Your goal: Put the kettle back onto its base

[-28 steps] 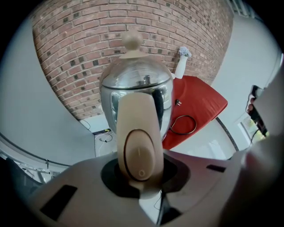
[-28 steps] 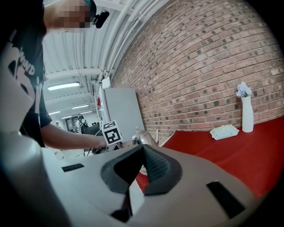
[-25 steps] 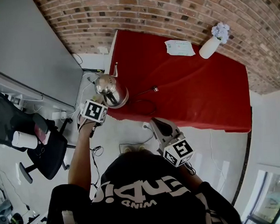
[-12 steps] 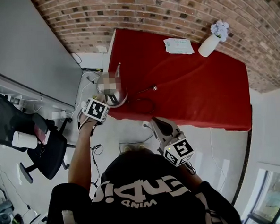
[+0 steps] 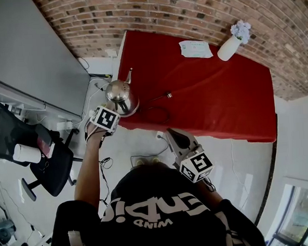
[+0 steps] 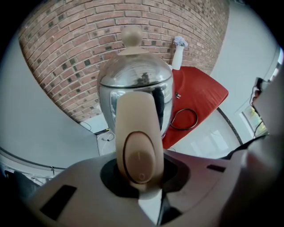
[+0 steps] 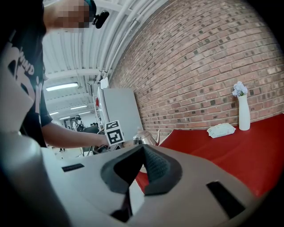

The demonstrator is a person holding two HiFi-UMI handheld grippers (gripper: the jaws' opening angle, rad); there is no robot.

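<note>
Brick wall (image 5: 188,8) runs behind everything, w/ a big grey panel (image 5: 25,55) standing to the left. Red-covered bench (image 5: 220,105) fills the middle of the head view. A person (image 5: 154,218) in a dark printed top stands at its near edge, w/ a black office chair (image 5: 47,163) on the floor to the left. Steel gooseneck kettle (image 5: 120,95) is at the bench's near-left corner, upright, spout toward the wall; can't tell if it's seated on its base. Left hand-held gripper (image 6: 140,177) points steeply down, clamped on the kettle's beige handle (image 6: 135,119) right at the rocker switch (image 6: 140,159). Right hand-held gripper (image 7: 143,153) is held just off the bench's near edge, apart from the kettle, jaws closed together w/ nothing btwn them. On the far side of the bench are a white vase (image 5: 226,49) w/ pale flowers and, nr it, a flat wipes pack (image 5: 195,48). Black cable (image 5: 156,114) lies looped just right of the kettle, its plug (image 5: 169,95) loose on the cloth.
</note>
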